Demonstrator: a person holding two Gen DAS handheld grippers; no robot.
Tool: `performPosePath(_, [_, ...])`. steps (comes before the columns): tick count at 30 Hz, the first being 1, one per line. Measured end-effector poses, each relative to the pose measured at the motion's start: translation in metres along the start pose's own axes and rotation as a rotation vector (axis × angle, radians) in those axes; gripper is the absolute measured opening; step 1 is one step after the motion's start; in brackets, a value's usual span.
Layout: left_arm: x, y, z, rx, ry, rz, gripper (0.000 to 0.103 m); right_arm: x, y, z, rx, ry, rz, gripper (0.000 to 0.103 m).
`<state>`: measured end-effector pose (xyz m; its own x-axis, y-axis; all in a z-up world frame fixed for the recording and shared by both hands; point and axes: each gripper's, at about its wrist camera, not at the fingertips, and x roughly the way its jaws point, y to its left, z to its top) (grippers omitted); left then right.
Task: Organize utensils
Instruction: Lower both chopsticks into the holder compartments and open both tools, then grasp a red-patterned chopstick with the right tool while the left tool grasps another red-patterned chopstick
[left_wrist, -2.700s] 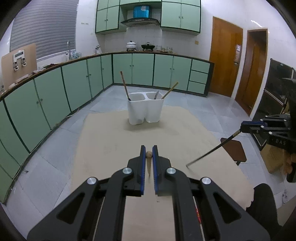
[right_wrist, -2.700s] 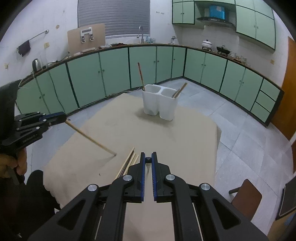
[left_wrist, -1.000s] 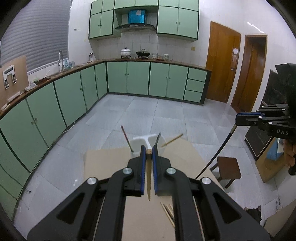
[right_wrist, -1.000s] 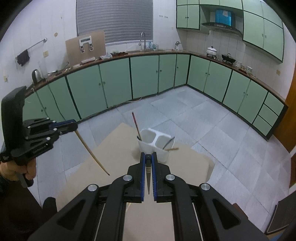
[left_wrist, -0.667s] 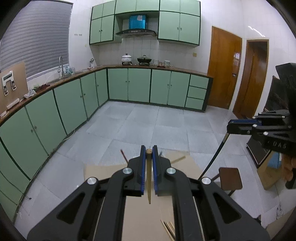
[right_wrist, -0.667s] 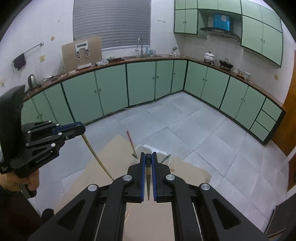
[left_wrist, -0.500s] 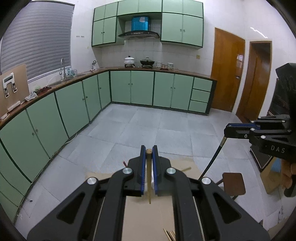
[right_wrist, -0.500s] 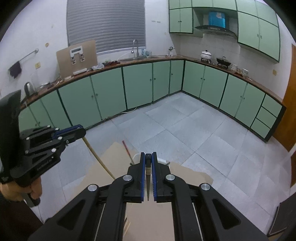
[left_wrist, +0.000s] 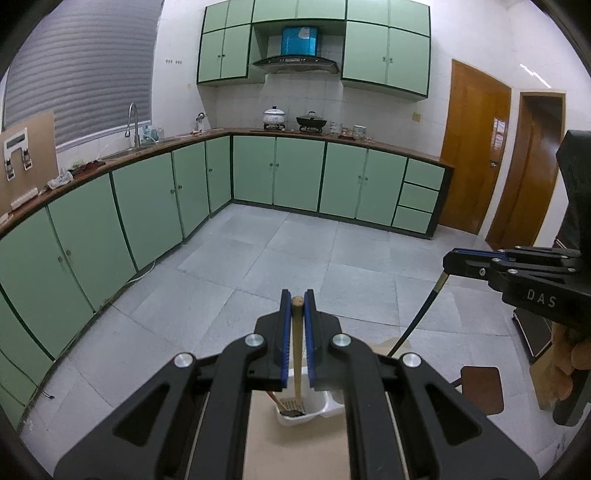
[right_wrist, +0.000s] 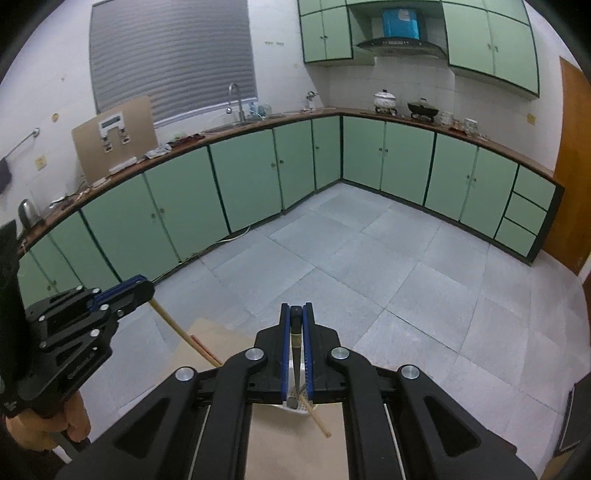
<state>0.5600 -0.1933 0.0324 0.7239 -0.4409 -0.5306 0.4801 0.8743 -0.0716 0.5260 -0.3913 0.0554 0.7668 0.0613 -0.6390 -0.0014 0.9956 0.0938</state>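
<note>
Two chopsticks are in grip, one per gripper. A light wooden chopstick (left_wrist: 296, 343) stands nearly upright between the blue pads of the left gripper (left_wrist: 297, 301); its rounded top shows just above the fingertips and its lower end hangs down into the white utensil holder (left_wrist: 317, 408) below. The jaws are closed onto it with no visible gap. A dark chopstick (right_wrist: 294, 354) with a black top is clamped the same way in the right gripper (right_wrist: 296, 314), jaws pressed against it, its lower end directly over the holder's white rim in the right wrist view. Whether either tip touches the holder's floor cannot be told.

The utensil holder sits at the far edge of a tan board (left_wrist: 295, 450) and is largely hidden behind the gripper bodies. In the left wrist view, dark utensil ends lie in its nearer compartment. In the right wrist view, a pale wooden stick (right_wrist: 317, 415) leans out of the holder toward the near right, over the board.

Each gripper appears in the other's camera, at the side of the frame, holding its chopstick slanted down toward the holder; a hand (right_wrist: 44, 432) grips the left gripper's handle.

Beyond the board lie a grey tiled floor (left_wrist: 295, 258), green base cabinets (left_wrist: 295, 173) along two walls, and a brown stool (left_wrist: 480, 387) to the right.
</note>
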Motion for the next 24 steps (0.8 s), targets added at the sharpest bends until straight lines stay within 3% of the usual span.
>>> performPosePath(11, [0.065, 0.019, -0.047, -0.037, 0.063, 0.003, 0.007, 0.071, -0.027, -0.043, 0.039, 0.092, 0.002, 0.007])
performPosePath(14, [0.067, 0.024, -0.054, -0.040, 0.078, 0.005, 0.011, 0.077, -0.031, -0.052, 0.050, 0.107, 0.013, 0.012])
performPosePath(17, [0.060, 0.027, -0.055, -0.034, 0.072, 0.020, 0.027, 0.068, -0.032, -0.055, 0.057, 0.090, 0.007, 0.018])
performPosePath(24, [-0.012, 0.033, -0.063, 0.007, -0.006, 0.045, 0.046, -0.008, -0.035, -0.070, 0.044, -0.053, 0.038, 0.020])
